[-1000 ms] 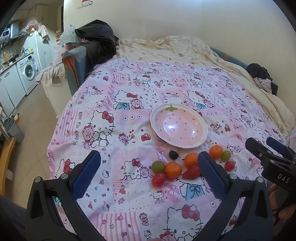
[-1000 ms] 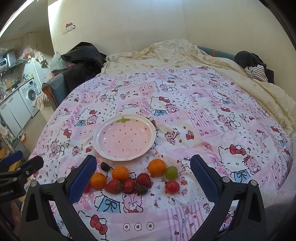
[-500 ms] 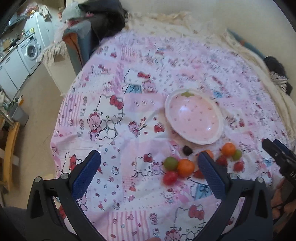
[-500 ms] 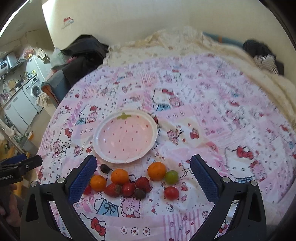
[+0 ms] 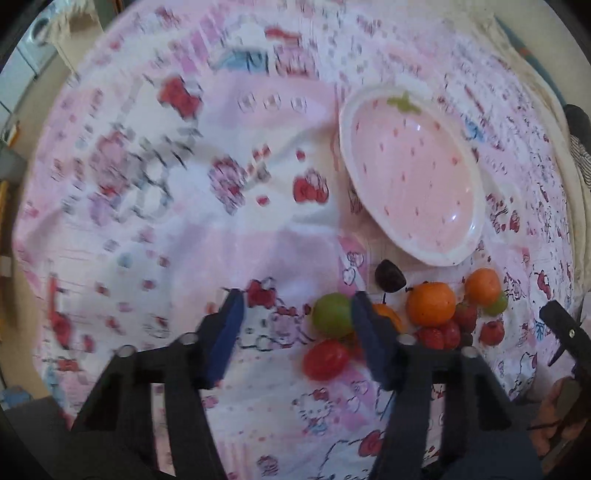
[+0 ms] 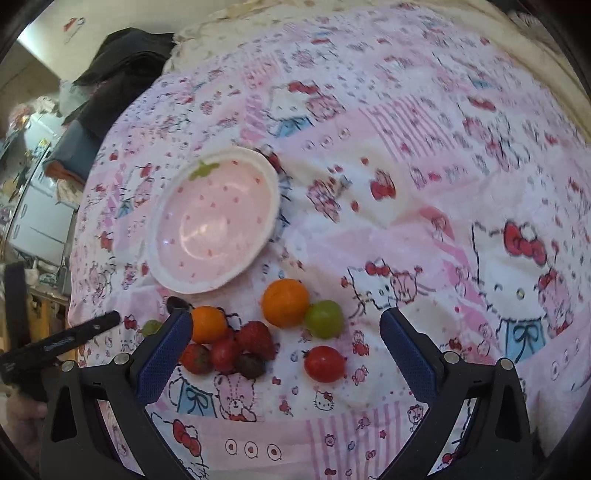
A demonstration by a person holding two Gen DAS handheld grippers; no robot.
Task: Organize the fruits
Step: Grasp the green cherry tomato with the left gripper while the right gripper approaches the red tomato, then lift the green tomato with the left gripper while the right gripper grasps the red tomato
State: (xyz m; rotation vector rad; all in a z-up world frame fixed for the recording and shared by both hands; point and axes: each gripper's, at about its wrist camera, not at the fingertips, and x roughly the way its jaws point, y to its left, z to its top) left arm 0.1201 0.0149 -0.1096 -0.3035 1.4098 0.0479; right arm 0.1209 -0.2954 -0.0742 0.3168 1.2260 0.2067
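Note:
A pink strawberry-print plate (image 5: 469, 243) (image 6: 266, 173) lies empty on the Hello Kitty bedspread. Just below it sit loose fruits: oranges (image 5: 430, 302) (image 6: 285, 302), green fruits (image 5: 330, 314) (image 6: 324, 318), red tomatoes (image 5: 325, 359) (image 6: 325, 363), strawberries (image 6: 255, 338) and a dark plum (image 5: 389, 276). My left gripper (image 5: 295, 321) is open and empty, its right finger beside the green fruit. My right gripper (image 6: 286, 343) is open and empty, with the fruit cluster between its fingers. Each gripper shows at the edge of the other's view.
The bedspread (image 6: 443, 184) covers a bed whose left edge drops to the floor (image 5: 11, 206). Dark clothes (image 6: 125, 66) lie on a chair at the far left. A cream blanket (image 6: 332, 11) lies along the far side.
Both grippers have moved down and closer to the bed and fruit. The left gripper's fingers have narrowed from wide open and now stand beside the green fruit. The fruits and plate have not moved.

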